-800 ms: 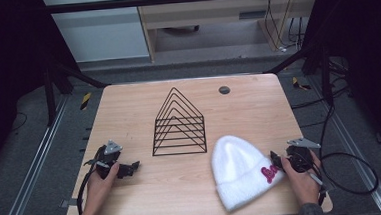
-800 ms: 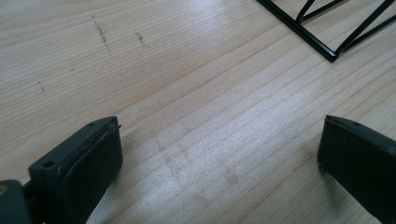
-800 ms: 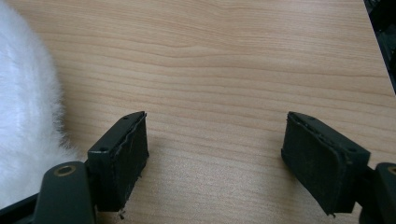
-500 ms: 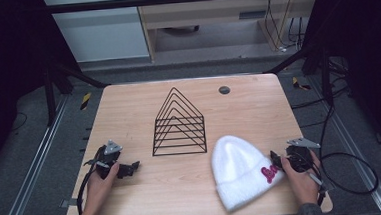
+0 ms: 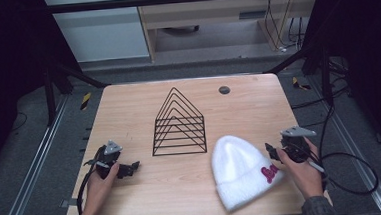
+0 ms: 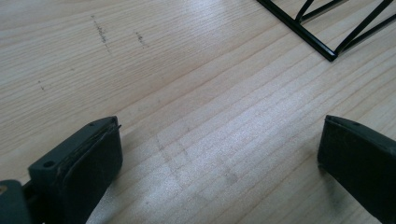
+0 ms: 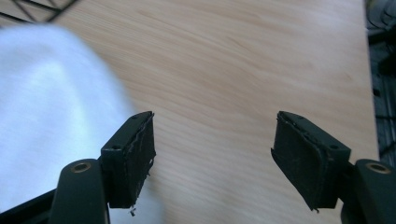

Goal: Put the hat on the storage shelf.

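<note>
Grippers, left [image 5: 130, 167] and right [image 5: 271, 151], rest spread wide beside white beanie [image 5: 242, 169].

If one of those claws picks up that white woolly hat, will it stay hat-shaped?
Probably not: the white hat looks like soft knit lying flat on the table, so it should sag. It is likely light. Its fuzzy surface should grip, not slip.

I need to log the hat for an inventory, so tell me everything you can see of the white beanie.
The white beanie is a soft, fuzzy knit hat, lying flat on the wooden table near its front right, rounded crown toward the black wire rack and folded cuff toward the person. A dark red embroidered mark sits on the cuff; its wording is too small to read. It is empty and ungripped. The right hand-held gripper sits beside it, jaws open; in the right gripper view the beanie lies beside one jaw.
</note>
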Available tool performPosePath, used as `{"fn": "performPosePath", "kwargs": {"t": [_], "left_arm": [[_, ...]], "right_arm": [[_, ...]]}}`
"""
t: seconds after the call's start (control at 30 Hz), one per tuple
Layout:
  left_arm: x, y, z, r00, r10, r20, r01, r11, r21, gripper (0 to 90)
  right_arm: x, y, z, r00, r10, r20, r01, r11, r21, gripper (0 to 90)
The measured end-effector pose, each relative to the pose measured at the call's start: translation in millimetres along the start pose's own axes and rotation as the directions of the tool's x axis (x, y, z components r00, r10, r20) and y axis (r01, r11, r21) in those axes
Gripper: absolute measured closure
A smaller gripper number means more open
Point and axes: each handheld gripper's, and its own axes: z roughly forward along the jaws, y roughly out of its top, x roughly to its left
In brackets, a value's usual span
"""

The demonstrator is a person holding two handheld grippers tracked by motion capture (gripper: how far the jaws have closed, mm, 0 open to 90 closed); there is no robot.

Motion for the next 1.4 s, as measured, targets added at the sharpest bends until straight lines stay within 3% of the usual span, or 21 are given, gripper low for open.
{"fn": "performPosePath", "kwargs": {"t": [0.03, 0.1, 0.2, 0.27, 0.33, 0.4, 0.53, 0.73, 0.9, 1.17, 1.23, 1.33, 1.4], "left_arm": [[0.1, 0.0, -0.1, 1.0000, 0.000, 0.000, 0.000, 1.0000, 0.001, 0.0], [0.0, 0.0, 0.1, 1.0000, 0.000, -0.001, 0.000, 1.0000, -0.002, 0.0], [0.0, 0.0, 0.0, 1.0000, 0.000, -0.001, 0.000, 1.0000, 0.000, 0.0], [0.0, 0.0, 0.0, 1.0000, 0.000, -0.001, 0.000, 1.0000, 0.000, 0.0], [-0.1, 0.0, 0.1, 1.0000, -0.002, 0.000, 0.002, 1.0000, -0.002, 0.0], [0.0, 0.0, 0.0, 1.0000, 0.000, 0.000, 0.000, 1.0000, 0.000, 0.0], [-0.1, 0.0, 0.1, 1.0000, 0.000, -0.001, 0.000, 1.0000, 0.000, 0.0], [0.0, -0.1, 0.1, 1.0000, 0.000, -0.001, 0.000, 1.0000, -0.002, 0.0], [0.0, -0.1, 0.1, 1.0000, 0.000, -0.001, 0.000, 1.0000, -0.002, 0.0], [-0.1, -0.1, 0.1, 1.0000, -0.001, -0.001, 0.001, 1.0000, -0.002, 0.0], [0.1, 0.0, 0.1, 1.0000, 0.001, -0.001, -0.001, 1.0000, -0.002, 0.0], [0.0, 0.0, 0.1, 1.0000, 0.000, -0.001, 0.000, 1.0000, -0.002, 0.0], [0.0, 0.0, 0.1, 1.0000, 0.000, -0.001, 0.000, 1.0000, -0.002, 0.0]], "right_arm": [[11.5, 16.3, -1.5, 0.9989, -0.039, -0.025, 0.040, 0.999, 0.007, 28.4], [17.3, 23.9, -1.2, 0.9980, -0.051, -0.037, 0.052, 0.999, 0.011, 27.5], [36.8, 49.2, 11.6, 0.9888, -0.107, -0.104, 0.112, 0.992, 0.051, 22.2], [40.9, 54.2, 15.6, 0.9866, -0.117, -0.114, 0.124, 0.991, 0.059, 22.2], [50.2, 65.1, 27.1, 0.9791, -0.140, -0.147, 0.154, 0.984, 0.085, 22.2], [55.7, 70.3, 35.7, 0.9743, -0.134, -0.181, 0.155, 0.983, 0.102, 23.9], [60.5, 73.7, 49.7, 0.9659, -0.153, -0.209, 0.183, 0.974, 0.134, 31.5], [61.5, 73.7, 58.9, 0.9600, -0.131, -0.248, 0.175, 0.971, 0.165, 36.3], [57.9, 75.3, 62.9, 0.9612, -0.109, -0.253, 0.154, 0.974, 0.166, 40.1], [53.6, 72.3, 72.9, 0.9649, -0.091, -0.246, 0.142, 0.970, 0.198, 40.9], [55.0, 69.4, 80.4, 0.9654, -0.075, -0.250, 0.131, 0.968, 0.216, 39.9], [58.3, 67.5, 83.5, 0.9637, -0.087, -0.252, 0.146, 0.963, 0.227, 39.9], [60.9, 63.3, 88.4, 0.9615, -0.094, -0.259, 0.161, 0.954, 0.252, 39.9]]}}
